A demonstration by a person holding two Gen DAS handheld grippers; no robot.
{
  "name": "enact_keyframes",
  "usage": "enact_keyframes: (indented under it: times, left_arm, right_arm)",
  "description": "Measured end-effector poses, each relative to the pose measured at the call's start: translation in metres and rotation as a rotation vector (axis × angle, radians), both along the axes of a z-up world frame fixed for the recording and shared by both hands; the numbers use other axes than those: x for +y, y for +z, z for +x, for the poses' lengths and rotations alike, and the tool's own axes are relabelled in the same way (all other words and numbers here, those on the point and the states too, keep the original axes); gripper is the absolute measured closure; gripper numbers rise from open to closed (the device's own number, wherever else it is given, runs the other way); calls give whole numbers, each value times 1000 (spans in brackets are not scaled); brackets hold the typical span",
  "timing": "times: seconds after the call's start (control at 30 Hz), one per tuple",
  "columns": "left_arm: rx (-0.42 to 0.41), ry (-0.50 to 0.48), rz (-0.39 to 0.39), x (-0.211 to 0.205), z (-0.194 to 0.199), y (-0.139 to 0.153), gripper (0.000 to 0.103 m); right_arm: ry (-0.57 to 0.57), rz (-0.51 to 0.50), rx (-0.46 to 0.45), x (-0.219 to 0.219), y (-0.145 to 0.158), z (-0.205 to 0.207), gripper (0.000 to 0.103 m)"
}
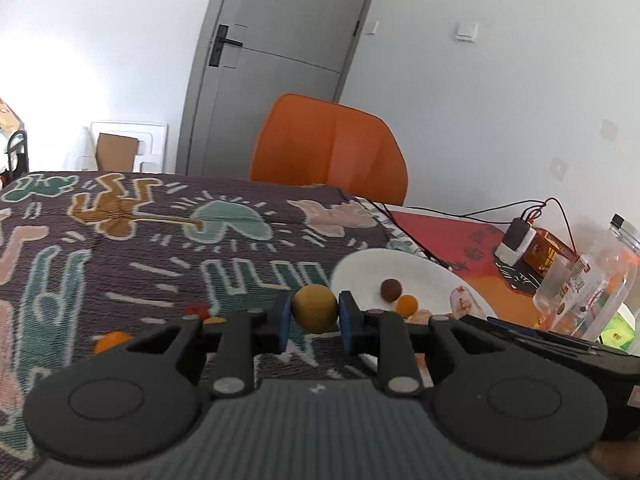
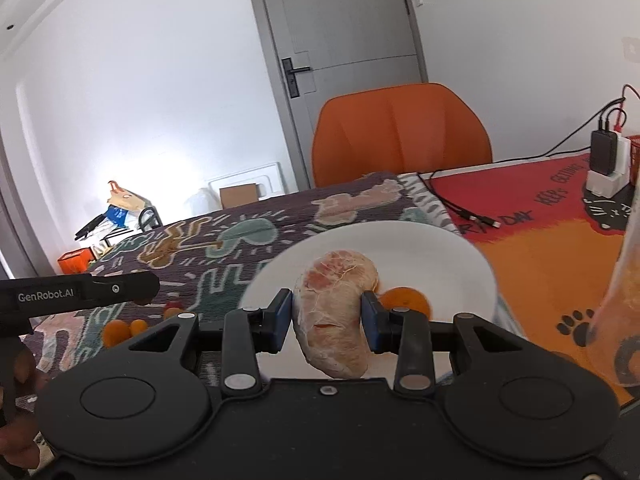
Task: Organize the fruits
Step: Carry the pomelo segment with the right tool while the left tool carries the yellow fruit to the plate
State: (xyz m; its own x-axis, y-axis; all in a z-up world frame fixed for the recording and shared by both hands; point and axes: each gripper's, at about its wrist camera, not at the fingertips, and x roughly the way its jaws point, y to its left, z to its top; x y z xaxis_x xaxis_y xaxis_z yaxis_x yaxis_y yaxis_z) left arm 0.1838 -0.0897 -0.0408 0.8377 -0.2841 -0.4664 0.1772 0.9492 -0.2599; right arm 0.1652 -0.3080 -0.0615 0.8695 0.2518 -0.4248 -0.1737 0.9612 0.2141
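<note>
Left tongs (image 1: 315, 316) clamp one yellow ball fruit (image 1: 315, 308) above the surface (image 1: 120, 264). Right tongs (image 2: 327, 316) grip one peeled citrus segment (image 2: 336, 312) over the white plate (image 2: 440, 256). On the plate, at 3 o'clock of the ball: one brown fruit (image 1: 391, 289), one orange fruit (image 1: 407, 305).

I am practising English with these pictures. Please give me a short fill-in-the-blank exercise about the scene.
1. The left gripper holds a small, round, ____-coloured fruit.
2. The right gripper holds a peeled citrus segment above a white ____.
3. Behind the table stands an ____ chair.

Missing words: yellow; plate; orange
</note>
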Motion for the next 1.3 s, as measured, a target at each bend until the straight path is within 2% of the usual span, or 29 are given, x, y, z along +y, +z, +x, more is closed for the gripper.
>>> enact_keyframes:
  times: [0.77, 0.8, 0.9, 1.0, 1.03, 1.3]
  left_arm:
    - [29, -63, 5, -52, 43, -15, 79]
    - [29, -65, 5, -54, 44, -15, 79]
    - [31, -72, 4, -56, 47, -16, 79]
    - [34, -85, 11, -60, 51, -17, 79]
    - [29, -82, 15, -61, 51, -17, 75]
    - [36, -67, 30, -52, 41, -14, 67]
  right_arm:
    - [-29, -79, -5, -48, -2, 49, 67]
    - [-26, -83, -5, -48, -2, 50, 63]
    - [-46, -97, -35, -48, 1, 44, 41]
    - [-47, -75, -30, -50, 0, 36, 40]
    - [-48, -64, -26, -50, -1, 31, 40]
    - [-48, -28, -7, -44, -6, 6, 40]
